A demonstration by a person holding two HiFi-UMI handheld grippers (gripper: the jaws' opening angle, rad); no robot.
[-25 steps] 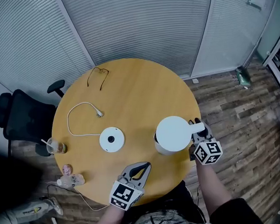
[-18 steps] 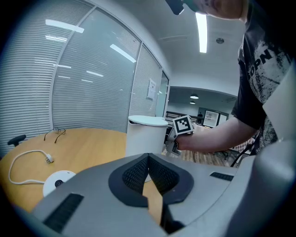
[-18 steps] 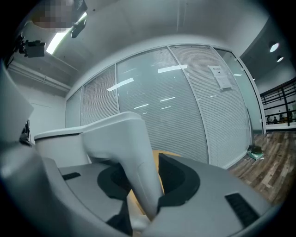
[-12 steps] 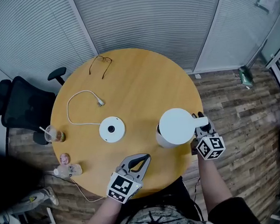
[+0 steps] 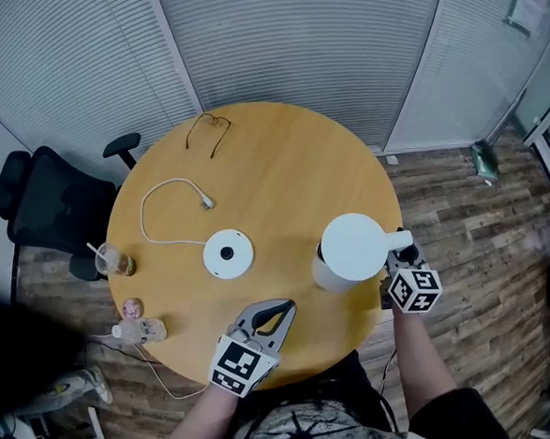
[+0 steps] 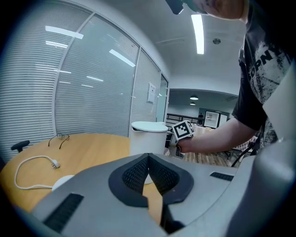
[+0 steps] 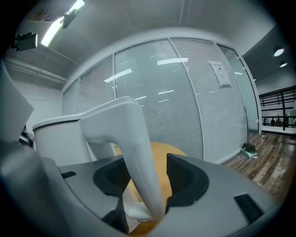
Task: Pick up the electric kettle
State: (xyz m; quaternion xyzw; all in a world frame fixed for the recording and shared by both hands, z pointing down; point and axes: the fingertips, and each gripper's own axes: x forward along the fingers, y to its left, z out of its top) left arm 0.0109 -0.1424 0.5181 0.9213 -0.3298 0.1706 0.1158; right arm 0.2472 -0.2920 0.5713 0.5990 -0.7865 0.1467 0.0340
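Observation:
The white electric kettle (image 5: 352,248) stands upright near the right edge of the round wooden table (image 5: 271,167). Its handle (image 7: 138,162) sticks out to the right, between the jaws of my right gripper (image 5: 400,257). Those jaws have just been opening; they now stand apart from the handle, with a gap beside it in the right gripper view. My left gripper (image 5: 286,307) hovers over the table's near edge, shut and empty, left of the kettle (image 6: 147,143). The kettle's round white base (image 5: 228,254) lies to the left, its cord (image 5: 166,207) looped behind it.
Spectacles (image 5: 209,129) lie at the table's far edge. A plastic cup with a straw (image 5: 112,261) and a small bottle (image 5: 142,328) sit at the left rim. A black office chair (image 5: 44,206) stands to the left. Glass walls with blinds run behind.
The head view has drifted a little. The kettle, its base and both grippers keep their places on the table.

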